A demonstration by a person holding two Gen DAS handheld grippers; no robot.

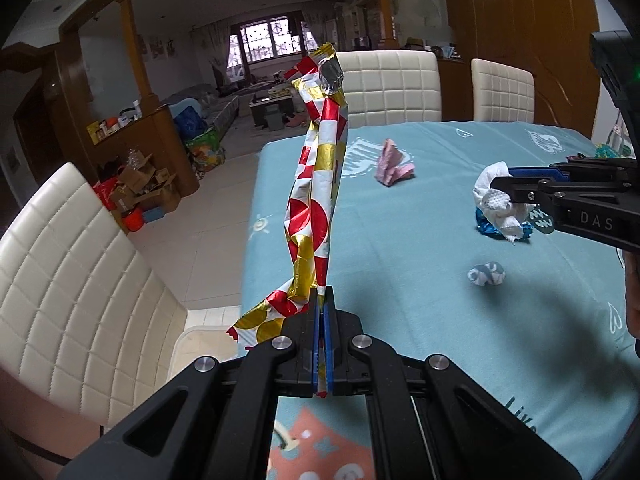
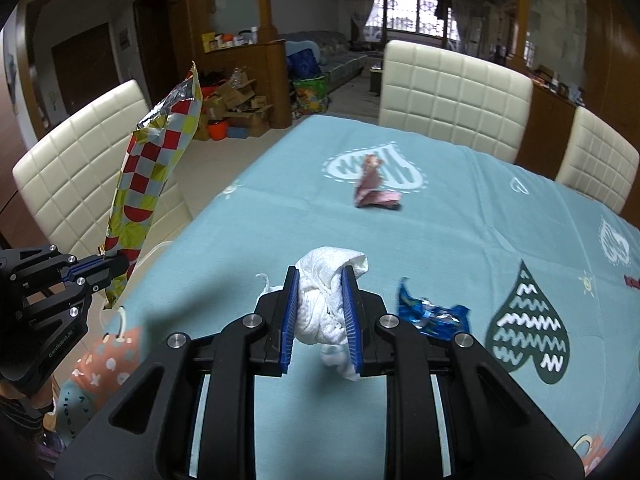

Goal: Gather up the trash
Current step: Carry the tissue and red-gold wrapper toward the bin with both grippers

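I hold two grippers over a table [image 1: 400, 240] covered in a light blue cloth with heart prints. My left gripper [image 1: 322, 292] is clamped fully shut on the lower end of a long foil wrapper [image 1: 316, 184], checked in red, gold and white, which stands up from the jaws and leans slightly, its torn silver top in the air over the table's left edge. My right gripper [image 2: 320, 276] is closed on a wad of white tissue [image 2: 324, 300], squeezed between its blue pads with bits bulging out above and below, held clear of the cloth. On the table, just right of the tissue, lies a crumpled blue wrapper [image 2: 432, 316]. Farther off, near the middle, sits a folded pink wrapper [image 2: 374, 194]. A small crumpled blue-and-white scrap [image 1: 486, 274] rests nearer me. White padded chairs [image 2: 452, 92] stand along the far and left sides of the table.
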